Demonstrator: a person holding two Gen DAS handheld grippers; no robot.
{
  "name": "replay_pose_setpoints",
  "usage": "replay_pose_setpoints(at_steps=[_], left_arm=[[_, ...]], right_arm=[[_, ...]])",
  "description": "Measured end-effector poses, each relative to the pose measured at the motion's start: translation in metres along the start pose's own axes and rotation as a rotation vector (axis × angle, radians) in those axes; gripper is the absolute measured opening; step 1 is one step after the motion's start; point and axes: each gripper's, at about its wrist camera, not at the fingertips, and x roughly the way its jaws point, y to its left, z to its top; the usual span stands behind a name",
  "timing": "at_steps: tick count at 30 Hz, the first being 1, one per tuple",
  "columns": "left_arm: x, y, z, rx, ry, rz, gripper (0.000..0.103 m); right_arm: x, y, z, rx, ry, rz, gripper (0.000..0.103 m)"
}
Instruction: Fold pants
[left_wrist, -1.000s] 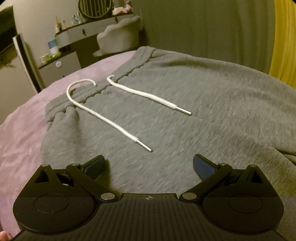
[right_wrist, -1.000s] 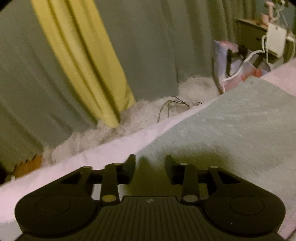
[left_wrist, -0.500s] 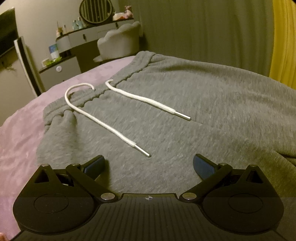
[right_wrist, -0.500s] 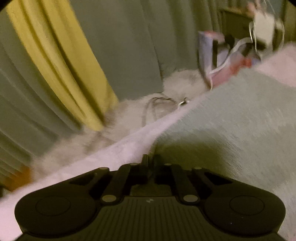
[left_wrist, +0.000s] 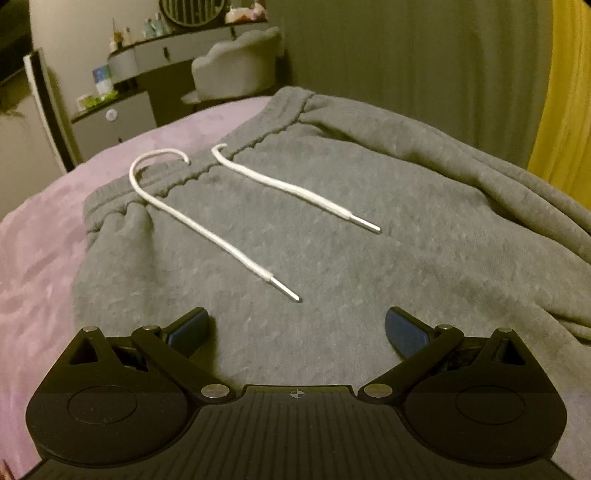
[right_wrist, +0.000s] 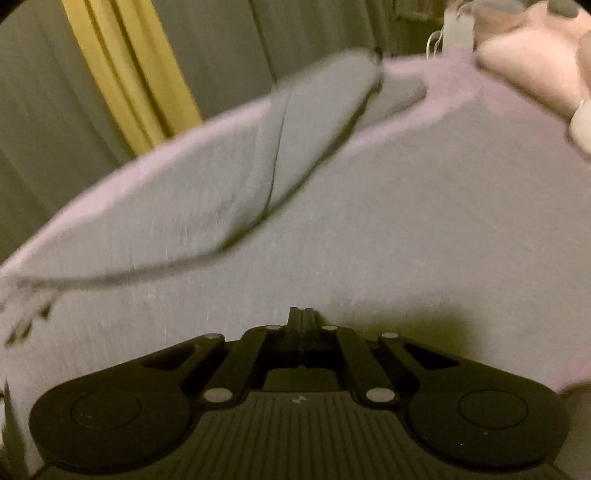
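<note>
Grey sweatpants (left_wrist: 332, 236) lie spread on a bed with a mauve cover (left_wrist: 40, 251), waistband (left_wrist: 192, 173) at the far side, toward the dresser. All positions below are taken from the waistband.

- White drawstring (left_wrist: 207, 229): two ends trail from the waistband centre down over the front panel, metal tips nearest the camera, loose, apart from each other.
- Left gripper (left_wrist: 297, 325): hovers over the front panel, well short of the waistband, just beyond the nearer drawstring tip. Jaws stand wide apart, nothing between them. Likely waiting to pin or pick the cloth once the other side is brought over.
- Right gripper (right_wrist: 301, 317): over the leg end, far from the waistband, which is out of its view. Jaws pressed together; whether a pinch of grey cloth sits between the pads cannot be told, the tips being dark and the picture blurred.
- Pant leg (right_wrist: 317, 122): lies long across the cover, a dark fold line along it. Judged an early stage, the lengthwise fold not yet made.
</note>
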Motion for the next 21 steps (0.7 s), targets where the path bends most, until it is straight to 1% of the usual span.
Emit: replay_pose_setpoints(at_steps=[2,3,4,5,6,7,9,11,12,13,14,15,16,17,18,19,21], left_arm=[[-0.001,0.0,0.0,0.007,0.008,-0.007,0.103],[-0.002,0.0,0.0,0.01,0.01,-0.008,0.103],[-0.002,0.0,0.0,0.014,0.011,-0.009,0.103],[-0.003,0.0,-0.001,0.021,0.011,-0.011,0.103],[-0.004,-0.001,-0.002,0.026,0.004,-0.011,0.103],[-0.004,-0.001,-0.003,0.035,-0.002,-0.01,0.103],[-0.003,-0.003,-0.005,0.046,-0.012,-0.008,0.103],[-0.002,-0.004,-0.005,0.047,-0.018,-0.006,0.103],[-0.002,-0.004,-0.005,0.048,-0.021,-0.005,0.103],[-0.001,-0.004,-0.005,0.049,-0.023,-0.006,0.103],[-0.001,-0.004,-0.006,0.048,-0.025,-0.006,0.103],[-0.001,-0.004,-0.005,0.045,-0.024,-0.008,0.103],[0.0,-0.003,-0.005,0.038,-0.022,-0.01,0.103],[0.001,-0.002,-0.004,0.031,-0.017,-0.014,0.103],[0.002,-0.002,-0.004,0.023,-0.013,-0.016,0.103],[0.003,-0.001,-0.003,0.015,-0.01,-0.019,0.103],[0.004,0.0,-0.002,0.003,-0.007,-0.021,0.103]], right_arm=[[-0.008,0.009,0.018,-0.067,-0.133,0.012,0.005],[-0.006,0.014,0.025,-0.09,-0.158,0.006,0.013],[-0.002,0.017,0.035,-0.096,-0.172,0.002,0.027],[0.005,0.02,0.044,-0.103,-0.18,0.018,0.035],[0.014,0.024,0.054,-0.119,-0.2,0.022,0.051],[0.024,0.027,0.06,-0.147,-0.213,0.008,0.058],[0.043,0.03,0.072,-0.174,-0.188,-0.022,0.058],[0.066,0.029,0.081,-0.165,-0.138,-0.054,0.058],[0.077,0.028,0.081,-0.163,-0.099,-0.058,0.058],[0.088,0.027,0.081,-0.171,-0.066,-0.074,0.055],[0.096,0.027,0.079,-0.181,-0.039,-0.11,0.053],[0.106,0.023,0.081,-0.18,-0.025,-0.149,0.041],[0.111,0.017,0.083,-0.16,-0.021,-0.157,0.03],[0.106,0.015,0.078,-0.123,-0.028,-0.145,0.026],[0.106,0.007,0.079,-0.082,-0.036,-0.134,0.017],[0.106,0.003,0.08,-0.052,-0.039,-0.121,0.011],[0.109,0.0,0.08,-0.036,-0.043,-0.124,0.011]])
